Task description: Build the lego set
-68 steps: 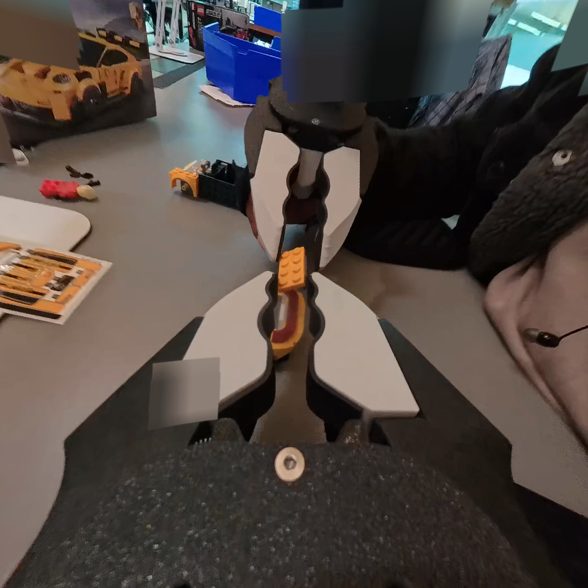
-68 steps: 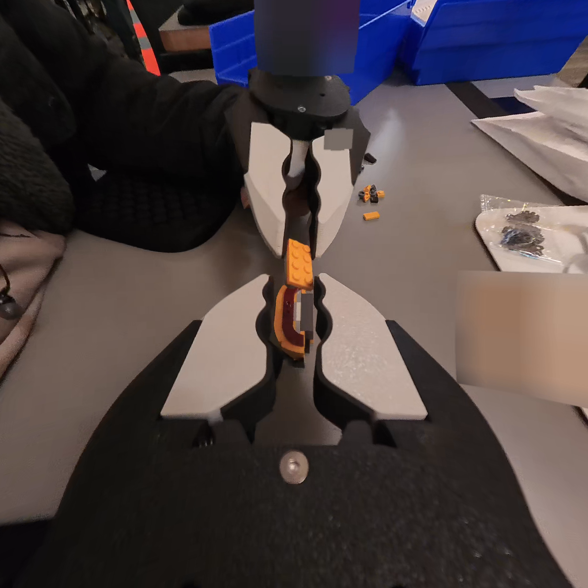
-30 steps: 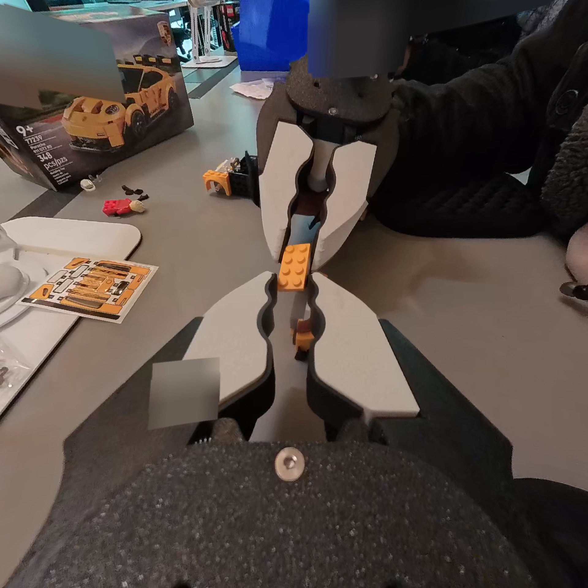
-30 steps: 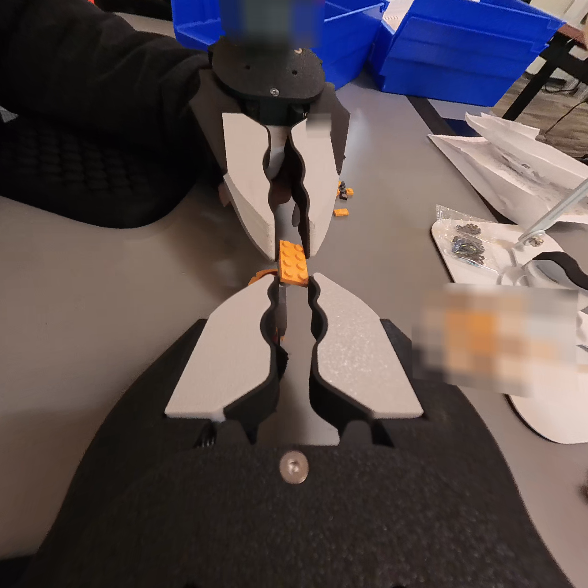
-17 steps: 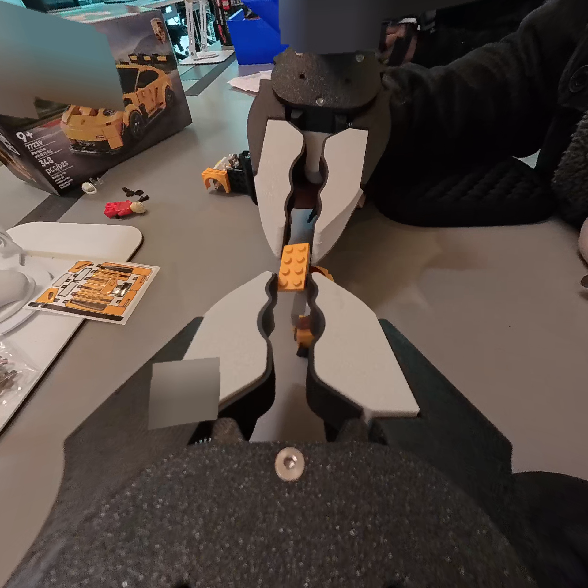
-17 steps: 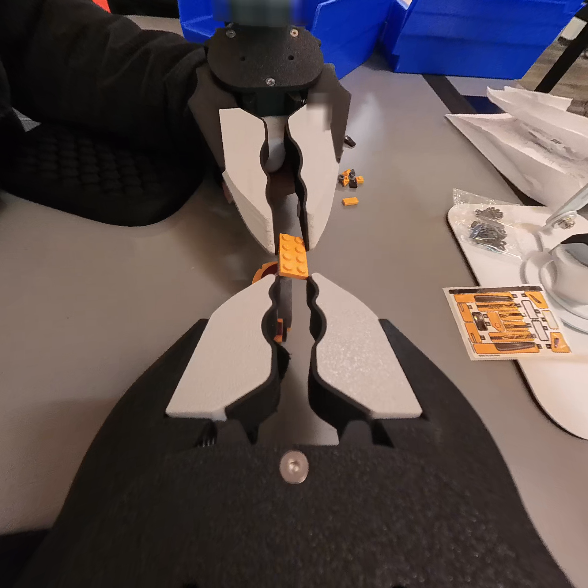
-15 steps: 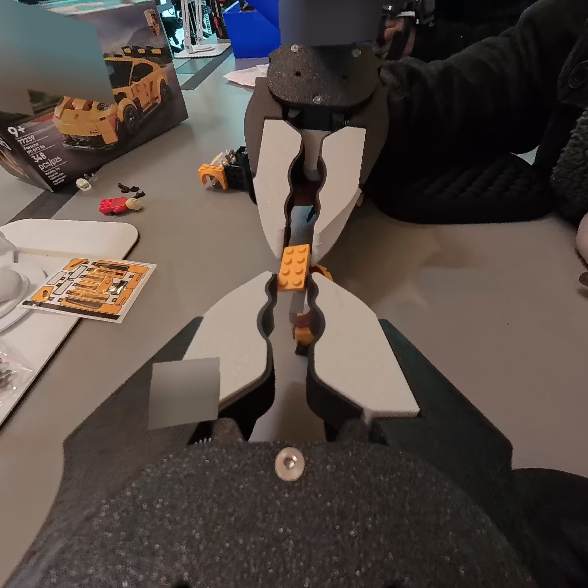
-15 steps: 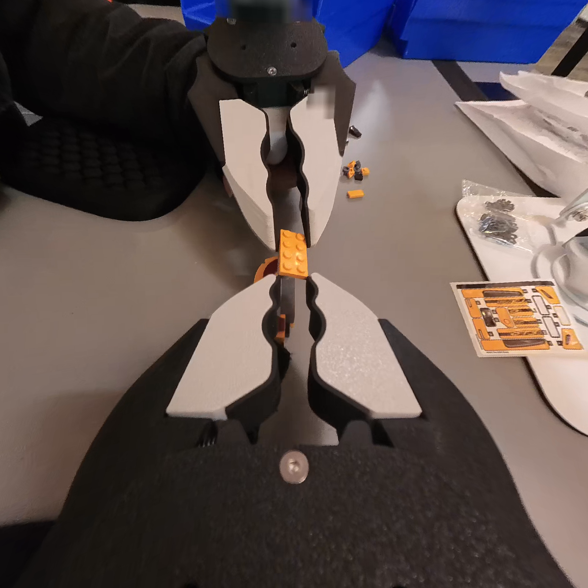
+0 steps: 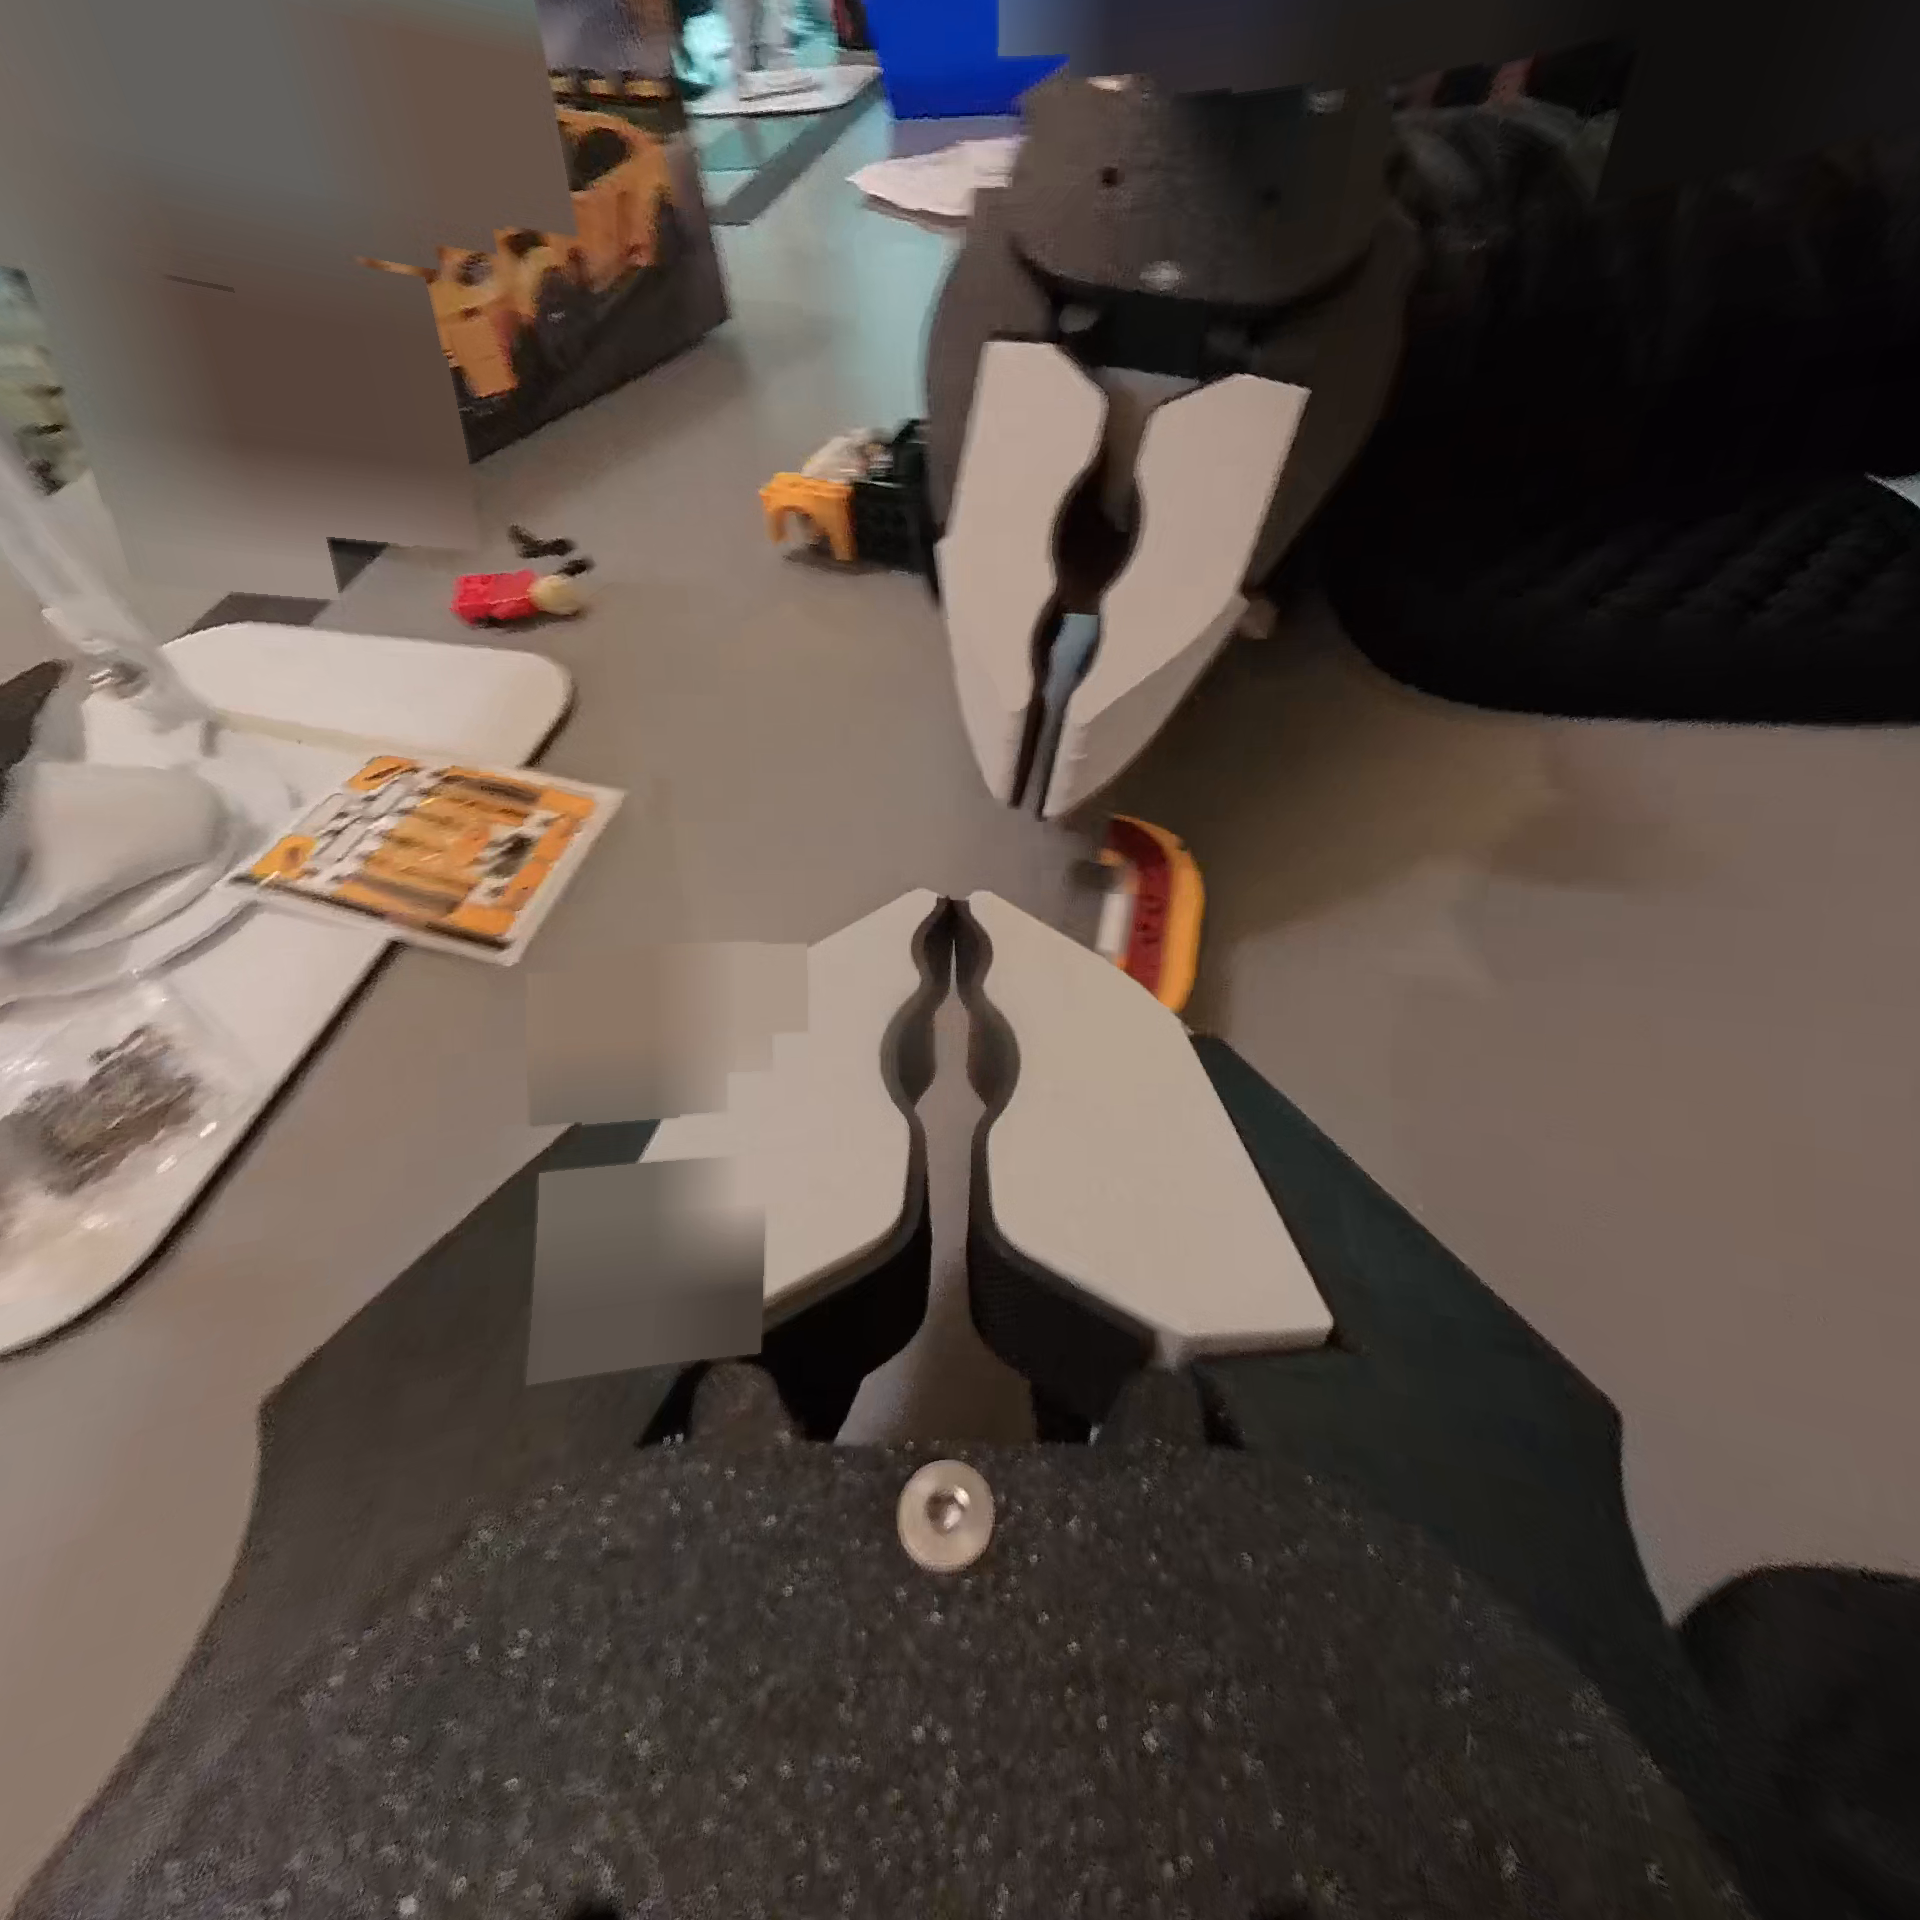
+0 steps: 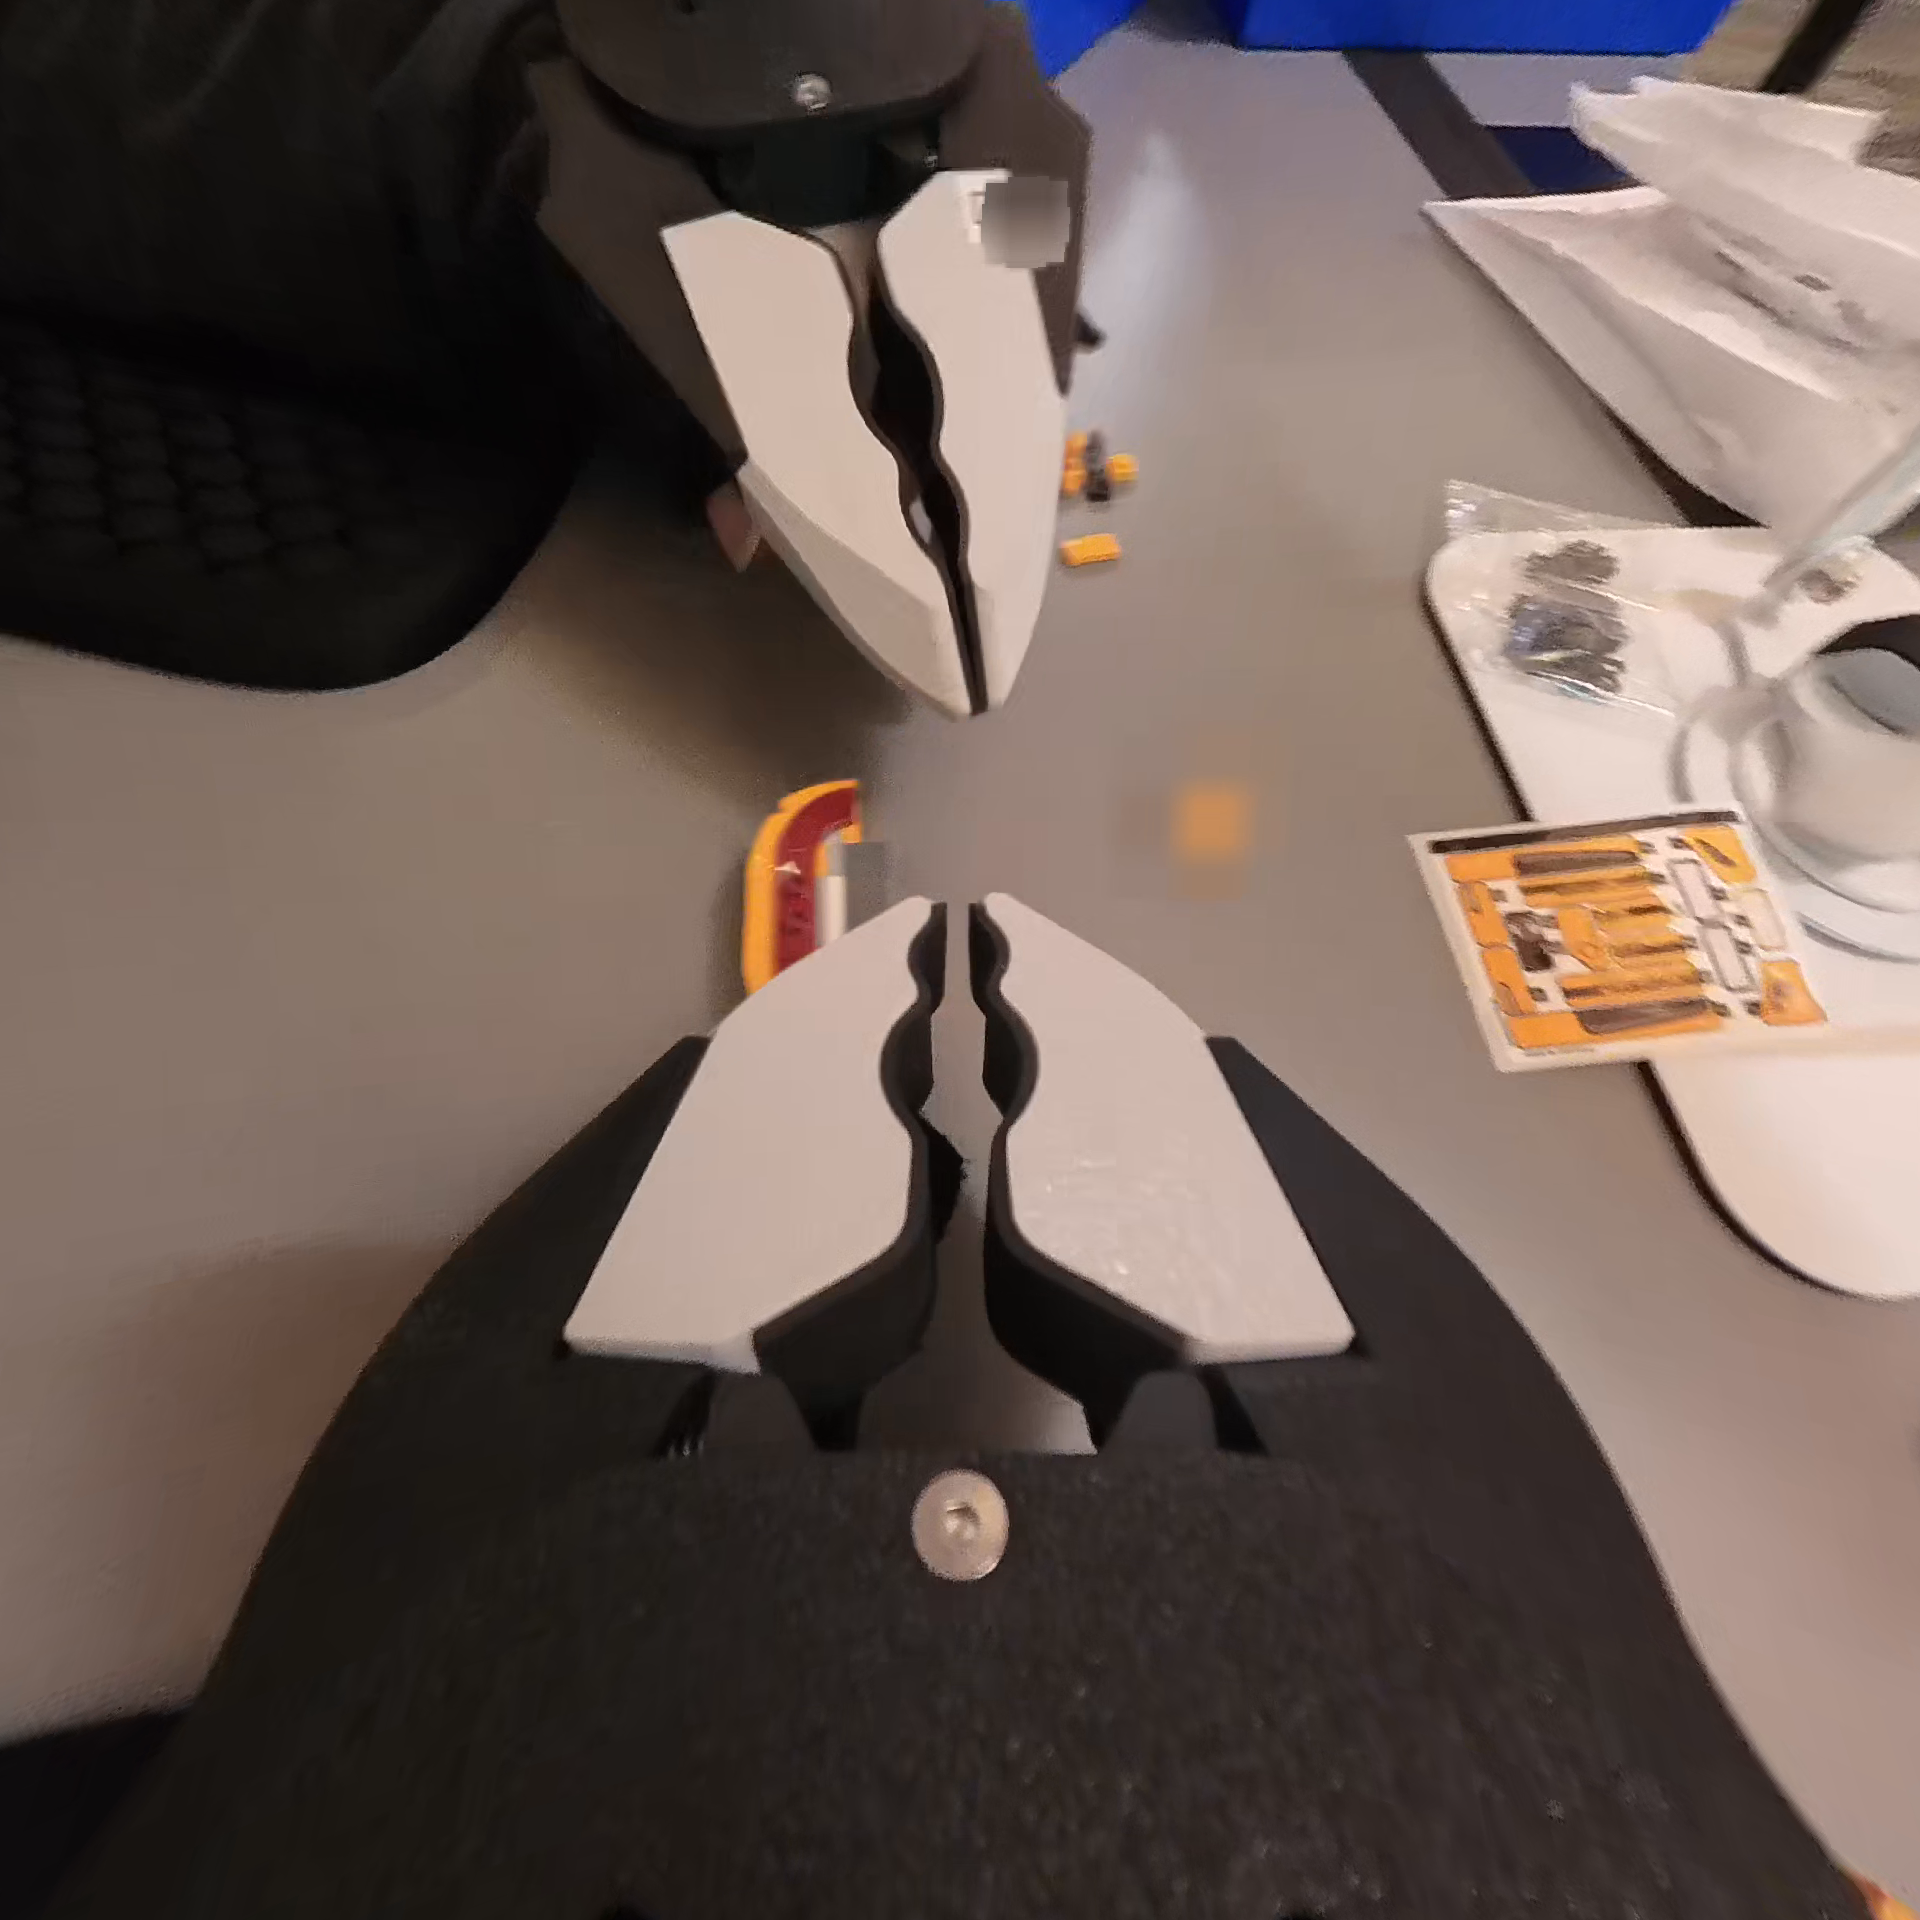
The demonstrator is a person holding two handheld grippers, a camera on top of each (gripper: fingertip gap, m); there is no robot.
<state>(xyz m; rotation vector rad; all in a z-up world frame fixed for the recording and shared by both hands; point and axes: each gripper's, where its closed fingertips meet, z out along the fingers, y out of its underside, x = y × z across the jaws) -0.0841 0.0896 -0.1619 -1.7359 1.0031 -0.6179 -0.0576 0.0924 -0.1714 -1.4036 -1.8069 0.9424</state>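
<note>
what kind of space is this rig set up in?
Likely a lab or workshop bench, not a home. A plain grey table holds blue storage bins at its far edge, a sticker sheet and bagged small parts on a white tray.

Left hand-held gripper (image 9: 951, 906): fingers closed tip to tip, empty, held low above the bench (image 9: 1558, 1039). Right hand-held gripper (image 10: 958, 909): fingers nearly together with a thin slit, empty. The two face each other tip to tip, slightly apart, above the bench
</note>
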